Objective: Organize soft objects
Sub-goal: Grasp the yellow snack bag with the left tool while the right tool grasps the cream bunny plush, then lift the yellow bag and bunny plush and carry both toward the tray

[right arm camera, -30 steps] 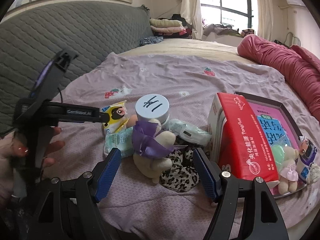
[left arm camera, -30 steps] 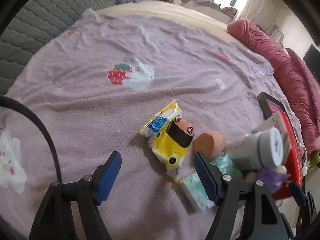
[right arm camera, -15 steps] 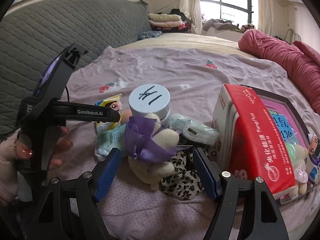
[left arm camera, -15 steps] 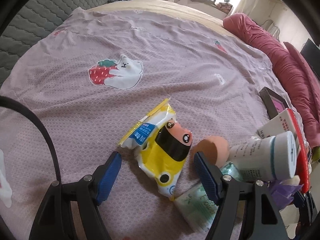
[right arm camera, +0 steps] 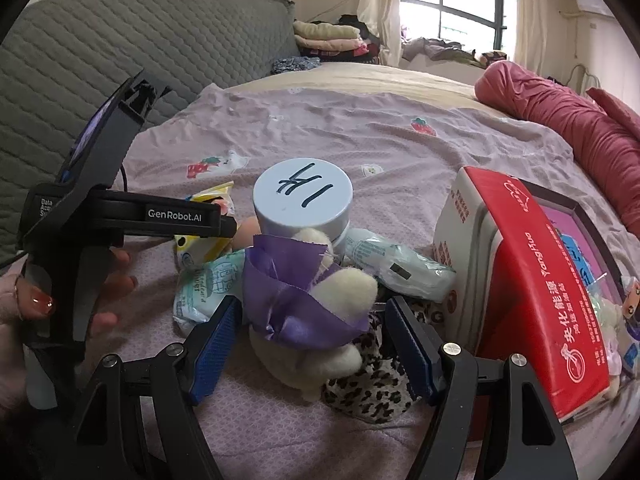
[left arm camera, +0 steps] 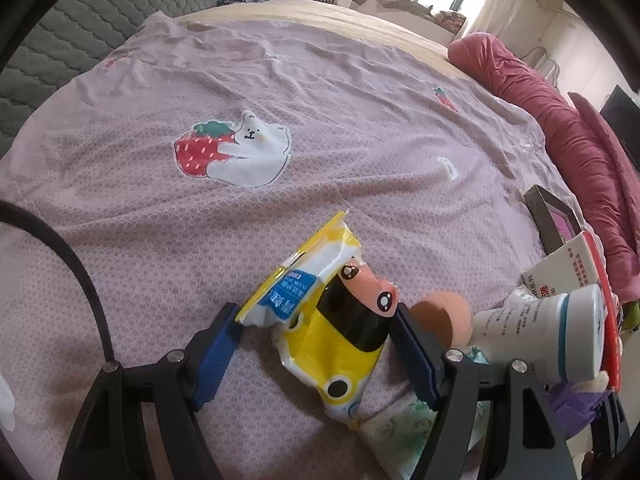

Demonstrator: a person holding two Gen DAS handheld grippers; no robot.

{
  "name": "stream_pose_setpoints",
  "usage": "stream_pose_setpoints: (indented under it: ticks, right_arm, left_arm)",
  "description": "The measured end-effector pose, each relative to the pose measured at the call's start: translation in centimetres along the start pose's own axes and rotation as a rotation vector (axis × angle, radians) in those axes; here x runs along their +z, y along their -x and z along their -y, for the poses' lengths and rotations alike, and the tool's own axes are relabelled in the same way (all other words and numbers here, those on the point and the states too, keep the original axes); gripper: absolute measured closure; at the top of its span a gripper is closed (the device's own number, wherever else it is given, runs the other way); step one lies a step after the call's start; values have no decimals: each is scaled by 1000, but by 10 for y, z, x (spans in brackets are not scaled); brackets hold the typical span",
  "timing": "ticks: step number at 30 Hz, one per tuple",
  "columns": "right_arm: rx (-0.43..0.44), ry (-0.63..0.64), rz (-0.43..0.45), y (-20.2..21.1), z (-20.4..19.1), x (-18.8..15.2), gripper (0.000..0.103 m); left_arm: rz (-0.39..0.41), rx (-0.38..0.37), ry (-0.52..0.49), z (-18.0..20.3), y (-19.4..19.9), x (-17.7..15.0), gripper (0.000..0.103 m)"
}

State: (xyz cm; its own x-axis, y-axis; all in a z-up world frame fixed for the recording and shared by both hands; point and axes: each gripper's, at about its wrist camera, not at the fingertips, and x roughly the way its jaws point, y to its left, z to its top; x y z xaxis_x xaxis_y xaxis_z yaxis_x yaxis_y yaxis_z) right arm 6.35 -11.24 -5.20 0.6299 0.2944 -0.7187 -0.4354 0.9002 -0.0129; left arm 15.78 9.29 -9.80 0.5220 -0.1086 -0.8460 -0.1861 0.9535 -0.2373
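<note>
In the left wrist view, my left gripper [left arm camera: 316, 344] is open with its blue pads on either side of a yellow cartoon tissue pack [left arm camera: 328, 320] lying on the pink bedspread [left arm camera: 280, 100]. In the right wrist view, my right gripper [right arm camera: 312, 344] is open around a cream plush toy with a purple ribbon [right arm camera: 308, 304]. The plush rests on a leopard-print cloth [right arm camera: 372, 388]. Behind it stand a white jar with a marked lid [right arm camera: 303, 200] and pale green tissue packs [right arm camera: 394, 270].
A red and white box [right arm camera: 532, 292] leans on a dark-framed tray [right arm camera: 576, 216] at the right. An orange sponge [left arm camera: 442, 314] lies by the jar [left arm camera: 560, 332]. A red rolled quilt [left arm camera: 560, 120] lines the bed's right edge. A grey quilted headboard [right arm camera: 120, 48] stands at the left.
My left gripper has moved forward, so the yellow tissue pack now sits between its pads. My right gripper has edged closer around the plush toy.
</note>
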Motion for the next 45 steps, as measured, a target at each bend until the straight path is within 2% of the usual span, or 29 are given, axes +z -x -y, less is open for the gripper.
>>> stream_pose_setpoints:
  ticks: [2,4,7,8,11,13,18,20,25,31,45]
  right_arm:
    - [-6,0,12,0,1,1,29]
    - [-13,6,16,0,1,0,37]
    - [-14,16,13,-1,3,-1,43]
    - [-13,18,16,-1,3,-1,48]
    - [-9,29,30,3,5,0,52]
    - [-8,32,31,5,5,0,52]
    - [0,21,44,14,11,2,54]
    - [7,16,51,19,13,3,54]
    - [12,14,67,31,18,2,54]
    - [7,-3,105,46,23,4,54]
    - [-9,-52,157,71,36,9,54]
  left_arm:
    - [2,5,-4,1,-2,0,28]
    - [11,9,-10,2,-2,1,28]
    - [28,15,-20,2,-4,-1,28]
    - [33,18,-24,3,-4,-1,28]
    - [48,36,-53,6,-3,-4,28]
    - [56,49,-64,7,-3,-5,31]
    - [72,12,-34,-1,4,-6,37]
    - [75,0,-16,-5,6,-5,44]
    - [91,-39,18,-13,15,-6,44]
    - [121,-49,27,-15,34,-10,44]
    - [184,-49,-2,9,88,-23,44]
